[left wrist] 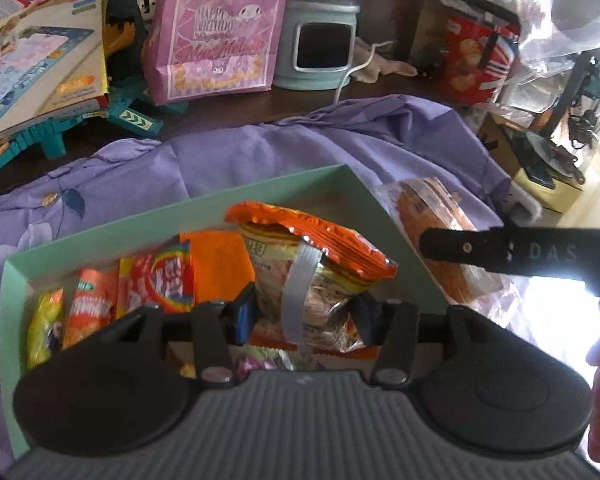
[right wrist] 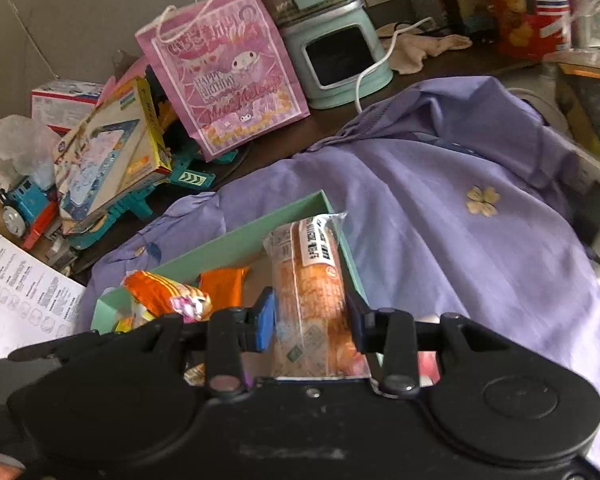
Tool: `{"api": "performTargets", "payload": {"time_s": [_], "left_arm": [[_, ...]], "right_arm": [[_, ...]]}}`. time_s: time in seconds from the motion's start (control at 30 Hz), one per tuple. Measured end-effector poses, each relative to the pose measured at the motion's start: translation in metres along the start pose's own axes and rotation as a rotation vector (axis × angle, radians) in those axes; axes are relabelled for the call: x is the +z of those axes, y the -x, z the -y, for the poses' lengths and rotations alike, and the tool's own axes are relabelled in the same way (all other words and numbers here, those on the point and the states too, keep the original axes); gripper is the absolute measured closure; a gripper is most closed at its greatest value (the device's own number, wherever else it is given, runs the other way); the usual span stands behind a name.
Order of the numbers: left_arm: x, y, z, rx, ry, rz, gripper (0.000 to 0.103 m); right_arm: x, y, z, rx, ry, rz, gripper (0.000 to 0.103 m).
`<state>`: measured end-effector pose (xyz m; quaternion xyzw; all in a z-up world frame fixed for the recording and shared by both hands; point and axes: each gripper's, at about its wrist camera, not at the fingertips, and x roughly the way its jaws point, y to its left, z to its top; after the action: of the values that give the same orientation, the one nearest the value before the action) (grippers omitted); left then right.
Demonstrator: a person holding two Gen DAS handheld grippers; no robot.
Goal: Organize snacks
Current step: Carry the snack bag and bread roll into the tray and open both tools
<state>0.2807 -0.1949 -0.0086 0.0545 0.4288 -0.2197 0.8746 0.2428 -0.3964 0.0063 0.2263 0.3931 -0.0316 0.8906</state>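
A mint-green open box (left wrist: 180, 208) rests on a purple cloth (left wrist: 260, 152). Inside it lie several packets: a yellow one (left wrist: 46, 320), an orange one (left wrist: 88, 304), a red one (left wrist: 160, 280) and a flat orange one (left wrist: 216, 264). My left gripper (left wrist: 302, 316) is shut on an orange noodle packet (left wrist: 312, 248) with a grey band, held over the box. My right gripper (right wrist: 311, 322) is shut on a clear-wrapped orange bread packet (right wrist: 308, 280) over the right end of the box (right wrist: 240, 236). In the left wrist view the bread packet (left wrist: 432, 216) and the right gripper's black arm (left wrist: 500, 252) show beyond the box's right wall.
Behind the cloth stand a pink gift bag (left wrist: 216, 28), a mint appliance (left wrist: 320, 52) with a white cord, a red tin (left wrist: 476, 60) and a toy box on teal track (left wrist: 40, 80). A blue toy train (right wrist: 24, 204) and a paper sheet (right wrist: 20, 296) lie to the left.
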Motion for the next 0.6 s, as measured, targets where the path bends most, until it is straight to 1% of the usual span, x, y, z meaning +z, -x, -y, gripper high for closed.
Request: {"api": "performTargets", "payload": {"time_s": [0.27,0.4,0.5,0.53,0.57,0.6], "left_arm": [[0.02,-0.046,-0.013,0.005,0.021,-0.033,0.055],[0.026,-0.061,-0.017,0.019,0.018,-0.044,0.055],[0.031,-0.069,-0.019,0.036,0.022,-0.044,0.051],[0.033,-0.07,-0.02,0.043,0.026,-0.045,0.039],[0.034,-0.07,-0.021,0.053,0.03,-0.045,0.017],[0.034,-0.069,-0.022,0.071,0.037,-0.036,0.008]], "right_arm": [[0.024,-0.047,-0.013,-0.012,0.044,-0.038,0.067],[0.028,-0.055,-0.01,-0.023,0.047,-0.038,0.067],[0.03,-0.056,-0.011,-0.017,0.053,-0.037,0.064],[0.029,-0.052,-0.013,-0.016,0.056,-0.025,0.057],[0.029,-0.049,-0.014,-0.012,0.061,-0.013,0.043],[0.029,-0.044,-0.016,-0.013,0.068,0.006,0.034]]}}
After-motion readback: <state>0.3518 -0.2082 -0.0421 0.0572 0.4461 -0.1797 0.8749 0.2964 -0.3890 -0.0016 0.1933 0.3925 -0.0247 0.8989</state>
